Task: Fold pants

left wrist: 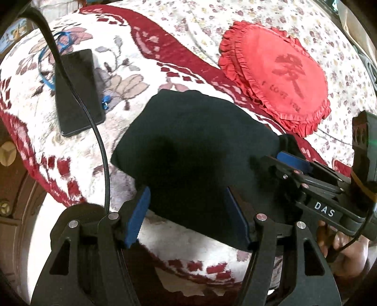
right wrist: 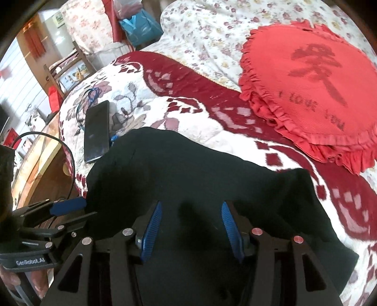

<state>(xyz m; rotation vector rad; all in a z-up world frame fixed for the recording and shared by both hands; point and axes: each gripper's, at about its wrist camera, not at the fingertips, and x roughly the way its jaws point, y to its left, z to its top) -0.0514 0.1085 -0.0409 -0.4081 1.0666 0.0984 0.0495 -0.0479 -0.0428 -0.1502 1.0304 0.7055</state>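
The black pants (left wrist: pixel 195 150) lie folded into a compact bundle on a red and white blanket (left wrist: pixel 132 77); they also fill the lower middle of the right wrist view (right wrist: pixel 200 179). My left gripper (left wrist: pixel 188 211) is open, its blue pads either side of the bundle's near edge. My right gripper (right wrist: pixel 190 226) is open above the black cloth, holding nothing. The right gripper also shows at the bundle's right end in the left wrist view (left wrist: pixel 292 162). The left gripper shows at the bundle's left edge in the right wrist view (right wrist: pixel 68 206).
A black phone (left wrist: pixel 77 91) with a blue cable (left wrist: pixel 61 44) lies on the blanket left of the pants. A red frilled heart cushion (left wrist: pixel 275 73) lies on the flowered sheet (left wrist: pixel 200 21) behind. A black cable (left wrist: pixel 99 141) hangs across the left. The wooden bed edge (right wrist: pixel 44 162) is at left.
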